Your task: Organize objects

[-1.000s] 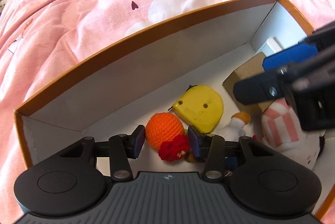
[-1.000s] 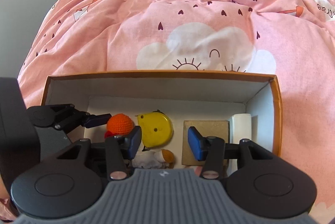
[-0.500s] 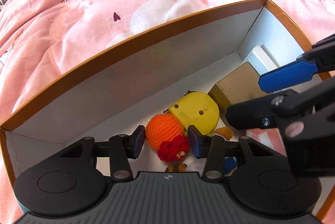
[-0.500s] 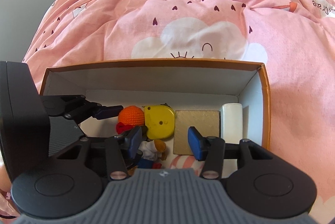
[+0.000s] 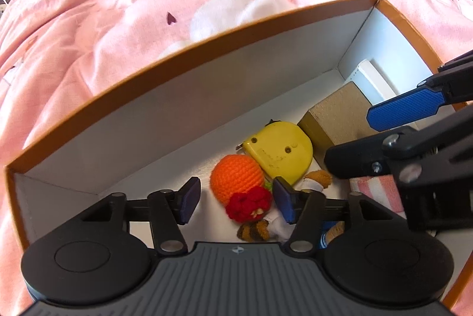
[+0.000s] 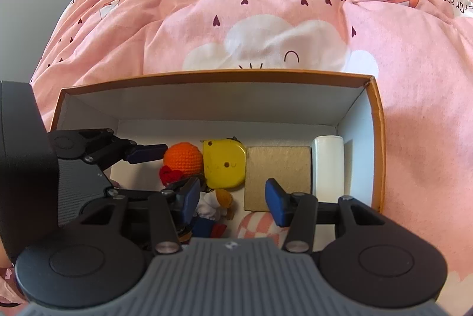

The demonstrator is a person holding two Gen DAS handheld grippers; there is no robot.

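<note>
An orange-rimmed cardboard box with white inner walls (image 6: 375,138) sits on a bed covered by a pink quilt printed with white clouds and small dark hearts (image 6: 266,20). Both tools hang over the near part of the box, pointing in at its contents.

The left tool (image 5: 235,200) has its jaws apart with nothing clamped. In the left wrist view its blue pads frame a round orange crocheted ball (image 5: 236,178) with a red crocheted flower (image 5: 249,203) on its near side; whether either pad touches the yarn cannot be told.

The right tool (image 6: 232,202) is likewise spread wide and holds nothing. It hovers above the near middle of the box, over a small plush figure with a white body and orange-brown limbs (image 6: 217,202) and a pink-and-white striped soft item (image 6: 257,227) at the near edge.

Along the far wall the things lie in a row. From the left: the orange ball, touching a yellow rounded plastic tape measure (image 6: 224,164); just beside that, a flat brown cardboard block (image 6: 278,168); then a white cylindrical roll (image 6: 328,165) lying against the right wall. The left part of the box floor (image 5: 177,150) shows bare white.
</note>
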